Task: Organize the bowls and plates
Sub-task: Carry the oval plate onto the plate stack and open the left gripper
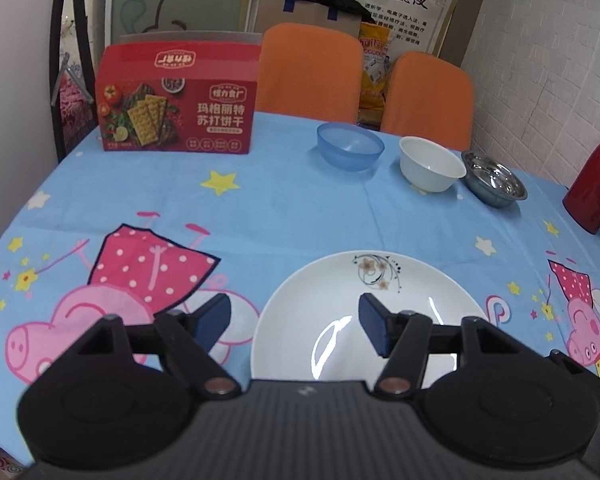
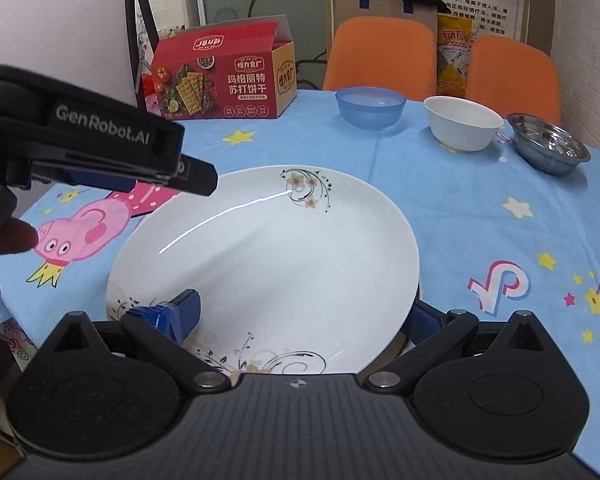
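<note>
The round white glazed ceramic plate with a floral print [image 2: 268, 264] fills the centre of the right wrist view, lying on the blue cartoon tablecloth [image 2: 500, 208]. It looks stiff, glossy, slippery and breakable, so the thin rim is the place to pinch. The left gripper [image 1: 294, 322] hovers open above its left edge. The right gripper [image 2: 300, 316] straddles the near rim; its right fingertip is hidden underneath, so I cannot tell whether it grips.

Red cracker box [image 1: 176, 104] on cartoon tablecloth [image 1: 284, 208]; orange chairs [image 1: 310, 72] behind; red thermos [image 1: 598, 184] right.
</note>
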`<state>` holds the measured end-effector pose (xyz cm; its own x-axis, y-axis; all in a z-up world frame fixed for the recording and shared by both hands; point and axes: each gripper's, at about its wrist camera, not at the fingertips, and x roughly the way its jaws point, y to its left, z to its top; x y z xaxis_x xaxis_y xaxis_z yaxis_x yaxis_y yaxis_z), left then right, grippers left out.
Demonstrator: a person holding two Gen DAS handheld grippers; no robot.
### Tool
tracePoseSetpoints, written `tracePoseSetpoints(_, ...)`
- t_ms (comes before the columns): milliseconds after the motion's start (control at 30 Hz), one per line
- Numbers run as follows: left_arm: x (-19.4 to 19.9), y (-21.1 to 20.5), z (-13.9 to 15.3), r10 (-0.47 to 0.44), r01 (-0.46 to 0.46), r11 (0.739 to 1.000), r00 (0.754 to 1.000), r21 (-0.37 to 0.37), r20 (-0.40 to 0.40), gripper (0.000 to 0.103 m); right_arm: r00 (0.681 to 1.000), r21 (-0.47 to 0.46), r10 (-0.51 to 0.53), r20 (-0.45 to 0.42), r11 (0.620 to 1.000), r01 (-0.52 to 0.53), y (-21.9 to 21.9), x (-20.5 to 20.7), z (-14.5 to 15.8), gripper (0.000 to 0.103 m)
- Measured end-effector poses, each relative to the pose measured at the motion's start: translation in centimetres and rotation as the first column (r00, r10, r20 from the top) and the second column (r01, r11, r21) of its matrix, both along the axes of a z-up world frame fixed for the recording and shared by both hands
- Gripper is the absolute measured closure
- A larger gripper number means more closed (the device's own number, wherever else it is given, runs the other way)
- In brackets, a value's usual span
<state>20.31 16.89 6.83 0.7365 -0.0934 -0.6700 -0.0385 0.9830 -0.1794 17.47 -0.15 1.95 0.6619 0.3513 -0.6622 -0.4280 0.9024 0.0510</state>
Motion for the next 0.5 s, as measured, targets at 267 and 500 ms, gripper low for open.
tracePoseSetpoints(267, -0.2, -0.5, 0.5, -0.012, 0.012, 1.000, 1.000, -0.009, 0.014, 0.041, 0.999, -0.007, -0.040, 0.032, 0.999, 0.040, -0.9, 0.1, 0.9, 0.013)
tracePoseSetpoints(500, -0.5, -0.5, 0.6, -0.008, 0.008, 1.000, 1.000, -0.002, 0.018, 0.039, 0.990, 0.001, -0.096, 0.106, 0.995, 0.096, -2.6, -0.2, 1.1, 0.013)
